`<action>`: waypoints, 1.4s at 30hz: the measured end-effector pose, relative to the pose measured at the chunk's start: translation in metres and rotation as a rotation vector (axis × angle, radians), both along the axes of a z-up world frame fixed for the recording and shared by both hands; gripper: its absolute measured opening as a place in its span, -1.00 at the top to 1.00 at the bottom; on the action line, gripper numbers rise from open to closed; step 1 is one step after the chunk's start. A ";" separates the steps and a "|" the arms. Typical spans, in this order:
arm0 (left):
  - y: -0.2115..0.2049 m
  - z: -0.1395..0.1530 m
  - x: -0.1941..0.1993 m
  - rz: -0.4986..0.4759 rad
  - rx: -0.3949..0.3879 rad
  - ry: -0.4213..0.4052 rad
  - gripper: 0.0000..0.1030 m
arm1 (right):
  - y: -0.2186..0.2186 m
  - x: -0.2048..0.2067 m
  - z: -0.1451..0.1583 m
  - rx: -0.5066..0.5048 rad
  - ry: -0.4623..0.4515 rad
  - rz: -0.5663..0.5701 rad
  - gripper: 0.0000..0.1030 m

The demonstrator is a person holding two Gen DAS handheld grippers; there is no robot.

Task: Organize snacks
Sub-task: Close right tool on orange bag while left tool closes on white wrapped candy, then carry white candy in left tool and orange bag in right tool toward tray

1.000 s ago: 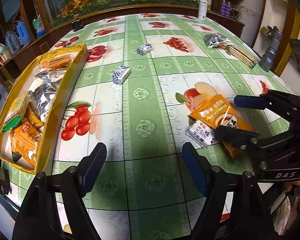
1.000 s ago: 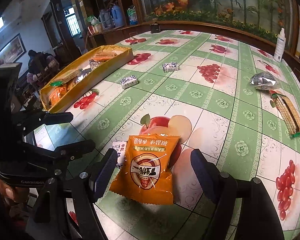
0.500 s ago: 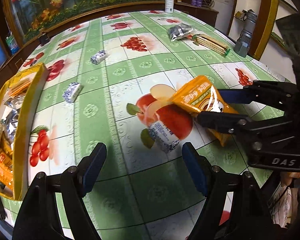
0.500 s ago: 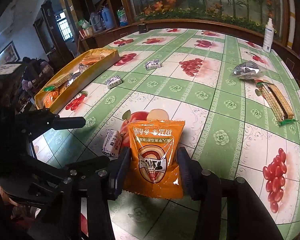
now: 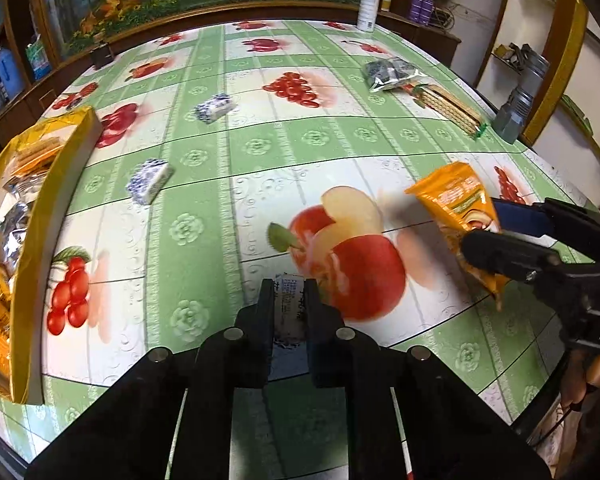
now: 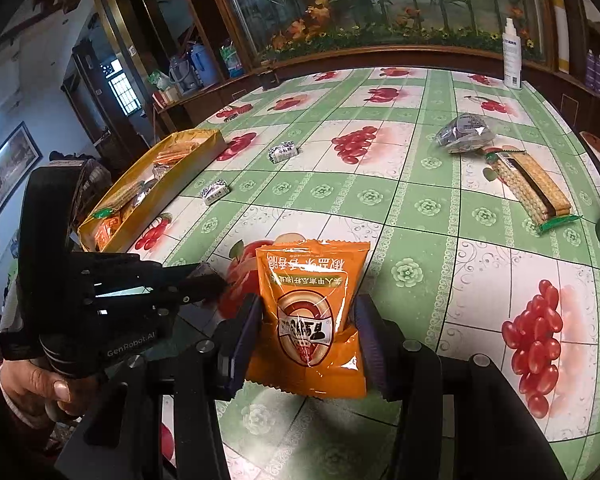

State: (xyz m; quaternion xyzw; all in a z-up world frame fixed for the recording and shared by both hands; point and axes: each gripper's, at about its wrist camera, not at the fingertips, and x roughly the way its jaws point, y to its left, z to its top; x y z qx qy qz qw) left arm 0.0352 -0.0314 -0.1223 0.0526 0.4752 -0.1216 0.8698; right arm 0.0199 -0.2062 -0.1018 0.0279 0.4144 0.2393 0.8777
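My left gripper (image 5: 288, 296) is shut on a small white-and-blue candy packet (image 5: 287, 305) low over the table. My right gripper (image 6: 306, 316) is shut on an orange snack bag (image 6: 310, 308) and holds it lifted off the cloth; in the left wrist view the bag (image 5: 456, 204) hangs tilted in that gripper (image 5: 496, 228) at the right. The yellow snack box (image 5: 56, 184) stands at the left edge, holding several packets; it also shows in the right wrist view (image 6: 152, 200).
Two more blue-and-white candy packets (image 5: 150, 181) (image 5: 216, 108) lie on the green fruit-print cloth. A silver bag (image 5: 392, 72), a cracker pack (image 5: 452, 108) and a grey metal object (image 5: 516, 108) sit at the far right. A white bottle (image 5: 369, 8) stands at the back.
My left gripper has closed on the small candy packet. My right gripper has tightened on the orange bag and lifted it off the table.
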 end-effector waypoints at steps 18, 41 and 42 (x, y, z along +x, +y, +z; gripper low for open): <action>0.082 0.042 -0.010 0.237 -0.040 -0.099 0.79 | 0.050 0.007 0.029 0.045 -0.074 0.106 0.04; 0.167 0.047 -0.017 0.430 -0.050 -0.116 0.79 | 0.138 0.033 0.060 0.042 -0.162 0.298 0.05; 0.171 0.047 -0.017 0.437 -0.051 -0.115 0.79 | 0.142 0.034 0.060 0.044 -0.162 0.307 0.05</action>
